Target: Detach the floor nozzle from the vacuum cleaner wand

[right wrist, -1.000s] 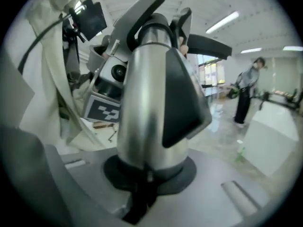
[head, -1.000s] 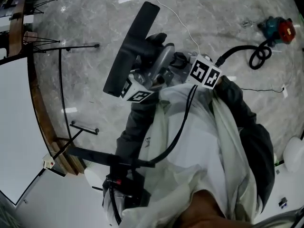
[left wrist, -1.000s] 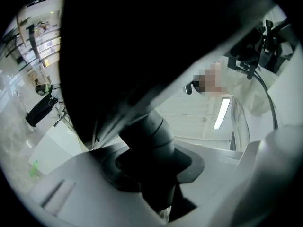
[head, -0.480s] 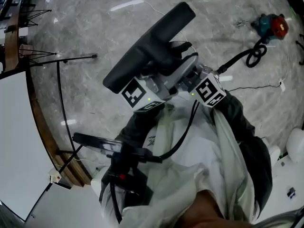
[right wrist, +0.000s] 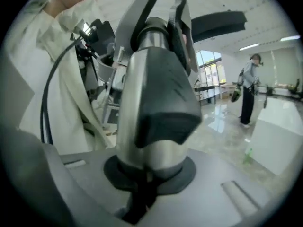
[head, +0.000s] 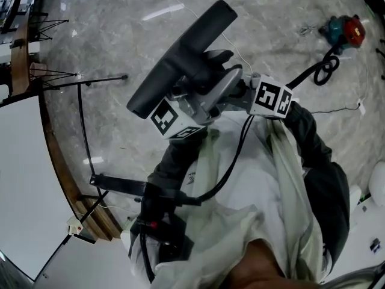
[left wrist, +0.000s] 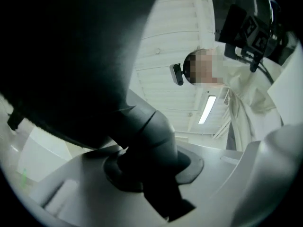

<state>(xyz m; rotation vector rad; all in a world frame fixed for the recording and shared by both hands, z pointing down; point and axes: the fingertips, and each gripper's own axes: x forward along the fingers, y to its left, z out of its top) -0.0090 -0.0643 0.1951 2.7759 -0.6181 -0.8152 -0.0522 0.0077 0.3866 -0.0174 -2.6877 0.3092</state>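
The black floor nozzle (head: 180, 56) is held up in the air in front of the person, slanting from lower left to upper right. Its dark neck (left wrist: 147, 141) sits between the jaws of my left gripper (head: 191, 101), which is shut on it; these jaws have just been closing a little. The silver wand end (right wrist: 156, 103) with its dark collar runs up to the nozzle. My right gripper (head: 236, 95) is shut on that wand end (head: 218, 92). Nozzle and wand still look joined. In each gripper view the held part fills the gap: left gripper (left wrist: 151, 178), right gripper (right wrist: 144, 183).
Below lies a marble floor (head: 120, 23). A red and teal machine (head: 344, 30) with a black hose lies at the top right. Thin black stands (head: 81, 80) and a white panel (head: 24, 173) are at the left. Another person (right wrist: 248, 93) stands far off.
Both grippers have risen with the nozzle and wand. The nozzle head has swung from nearly upright to a slant toward the upper right.
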